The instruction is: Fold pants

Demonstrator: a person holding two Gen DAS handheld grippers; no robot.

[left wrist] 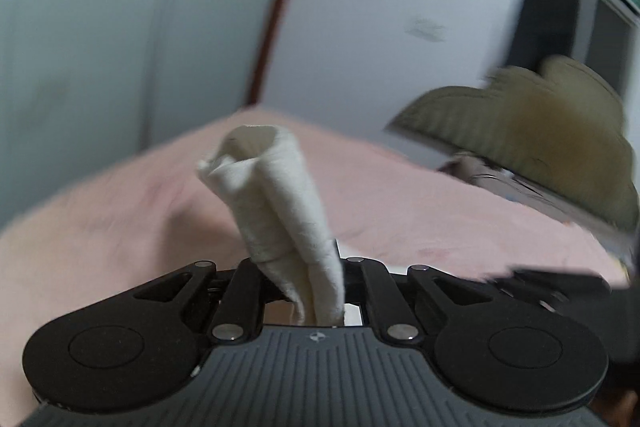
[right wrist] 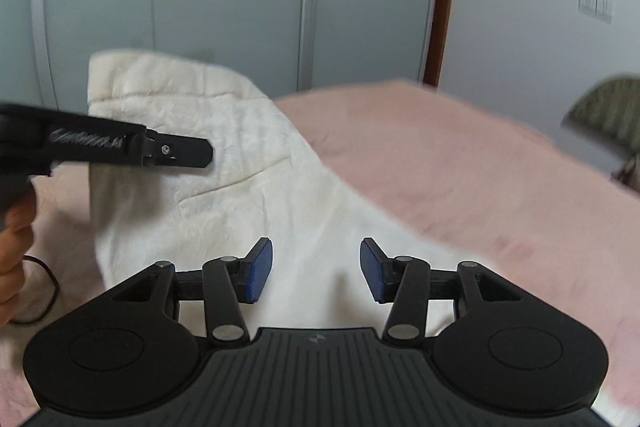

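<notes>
The cream pants [right wrist: 224, 163] hang lifted at the middle left of the right wrist view, their lower part spreading down onto the pink bed [right wrist: 460, 163]. In the left wrist view a bunched roll of their fabric rises from the lower centre, clamped in the fingers of the left gripper [left wrist: 316, 279]. The right gripper [right wrist: 316, 267] hovers over the cloth, its blue fingers [right wrist: 258, 271] apart and holding nothing. No writing is legible; a small emblem on each gripper body is too blurred. An olive cushion [left wrist: 532, 139] sits at the right.
</notes>
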